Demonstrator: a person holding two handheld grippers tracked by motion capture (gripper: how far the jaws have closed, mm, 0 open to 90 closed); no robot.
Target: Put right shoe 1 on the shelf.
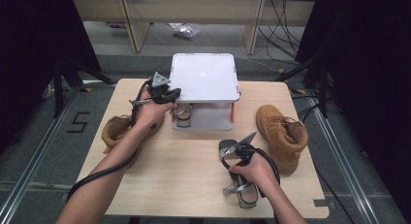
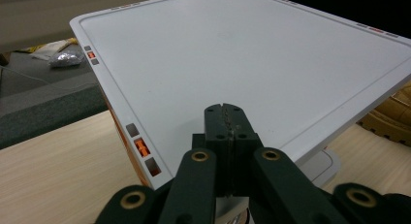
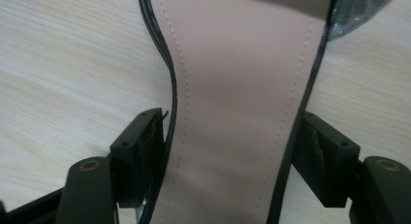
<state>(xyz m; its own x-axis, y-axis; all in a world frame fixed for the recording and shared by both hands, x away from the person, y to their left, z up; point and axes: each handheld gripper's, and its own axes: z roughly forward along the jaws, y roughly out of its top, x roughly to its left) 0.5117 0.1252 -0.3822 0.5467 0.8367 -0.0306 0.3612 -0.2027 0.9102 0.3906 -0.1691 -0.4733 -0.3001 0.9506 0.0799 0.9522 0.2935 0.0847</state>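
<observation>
A white storage box (image 1: pixel 208 120) stands at the back middle of the table, its wide white lid (image 1: pixel 203 76) overhanging it. A strapped sandal (image 1: pixel 183 115) shows in the box opening below the lid. My left gripper (image 1: pixel 175 93) is at the lid's left front corner; its jaws (image 2: pixel 227 110) are shut tight over the lid (image 2: pixel 242 59), and whether they pinch its rim is hidden. A second sandal (image 1: pixel 247 196) lies near the front edge under the right hand. Its beige, black-edged insole (image 3: pixel 232 78) runs between the jaws of my right gripper (image 3: pixel 232 132), which stand wide on either side of it.
A tan boot (image 1: pixel 282 136) lies at the right of the table. Another tan boot (image 1: pixel 116 129) sits at the left, partly behind the left forearm. Bare wood (image 1: pixel 194 161) lies between the hands. Table legs and cables sit on the floor beyond.
</observation>
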